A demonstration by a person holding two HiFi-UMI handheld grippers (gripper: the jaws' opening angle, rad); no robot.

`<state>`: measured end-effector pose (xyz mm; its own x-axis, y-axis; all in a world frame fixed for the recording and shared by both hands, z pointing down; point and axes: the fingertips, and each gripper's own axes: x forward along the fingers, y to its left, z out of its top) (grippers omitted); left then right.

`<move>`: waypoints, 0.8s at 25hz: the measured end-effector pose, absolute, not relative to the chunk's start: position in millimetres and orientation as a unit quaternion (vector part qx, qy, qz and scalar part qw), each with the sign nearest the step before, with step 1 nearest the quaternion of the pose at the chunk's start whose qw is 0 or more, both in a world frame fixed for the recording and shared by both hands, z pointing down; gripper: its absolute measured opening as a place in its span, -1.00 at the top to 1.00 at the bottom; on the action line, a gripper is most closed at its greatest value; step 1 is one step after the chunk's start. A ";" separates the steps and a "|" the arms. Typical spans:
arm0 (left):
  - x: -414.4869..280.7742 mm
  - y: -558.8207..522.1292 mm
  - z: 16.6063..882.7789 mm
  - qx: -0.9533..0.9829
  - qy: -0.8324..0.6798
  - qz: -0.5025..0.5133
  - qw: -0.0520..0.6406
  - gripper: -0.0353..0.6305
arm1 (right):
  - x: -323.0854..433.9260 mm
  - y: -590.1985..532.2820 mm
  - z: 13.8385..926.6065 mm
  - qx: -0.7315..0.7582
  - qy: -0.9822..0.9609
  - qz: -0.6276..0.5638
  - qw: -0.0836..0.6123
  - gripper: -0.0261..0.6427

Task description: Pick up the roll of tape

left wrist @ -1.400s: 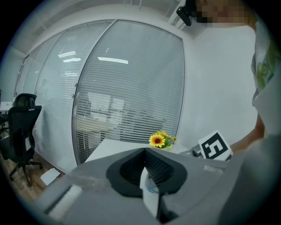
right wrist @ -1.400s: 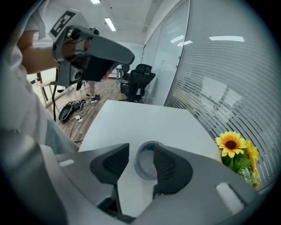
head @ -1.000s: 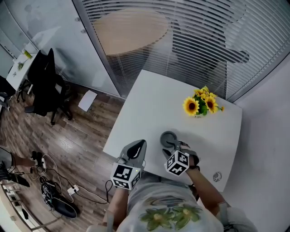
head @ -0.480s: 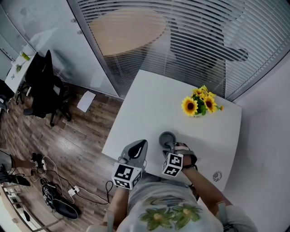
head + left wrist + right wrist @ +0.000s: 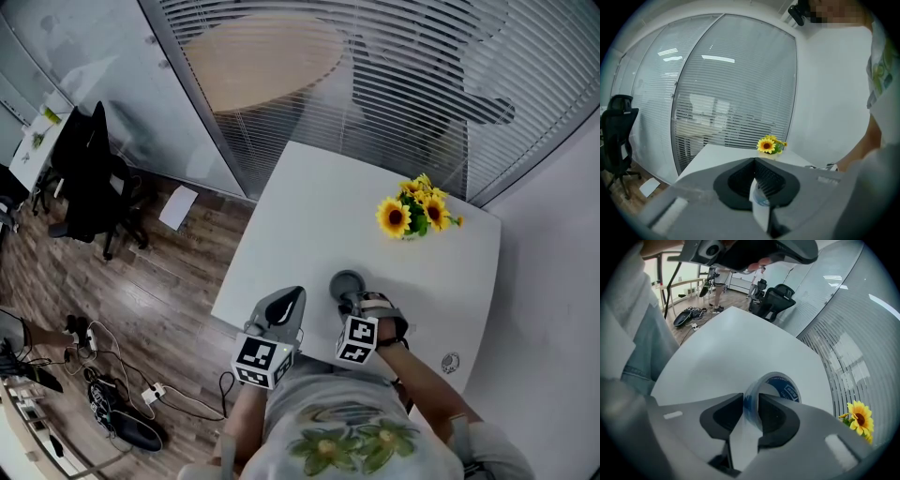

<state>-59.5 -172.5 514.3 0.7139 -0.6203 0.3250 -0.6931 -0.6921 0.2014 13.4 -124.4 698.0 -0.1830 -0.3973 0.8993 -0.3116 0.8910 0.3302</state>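
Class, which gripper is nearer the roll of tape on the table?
Right. The right gripper straddles the roll of tape, jaws closing on its wall; the left gripper hangs shut, apart, to its left.

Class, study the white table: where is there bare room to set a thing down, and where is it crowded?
Bare: the wide stretch of table between the tape and the sunflowers, and the far left corner by the blinds. Crowded: the near edge, where the left tool is shut beside the right tool, its jaws closing on the tape's wall.
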 end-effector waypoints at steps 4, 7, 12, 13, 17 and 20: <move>-59.3 -173.0 515.6 0.912 -0.360 0.117 0.157 0.88 | 12.8 -123.7 698.5 0.226 -0.772 -0.029 0.593 0.64; -59.6 -172.8 516.3 0.912 -0.360 0.117 0.157 0.88 | 13.3 -122.4 699.1 0.223 -0.773 -0.023 0.593 0.67; -59.0 -172.4 516.4 0.912 -0.362 0.117 0.156 0.88 | 14.1 -120.5 696.1 0.222 -0.777 -0.016 0.589 0.68; -59.0 -172.7 516.9 0.911 -0.362 0.117 0.156 0.88 | 13.7 -120.9 695.2 0.223 -0.778 -0.016 0.587 0.68; -61.0 -173.2 517.3 0.911 -0.364 0.116 0.155 0.88 | 10.6 -123.3 687.5 0.231 -0.784 -0.013 0.576 0.68; -63.9 -172.5 515.7 0.911 -0.365 0.115 0.155 0.88 | 8.1 -125.0 679.9 0.240 -0.788 -0.010 0.567 0.68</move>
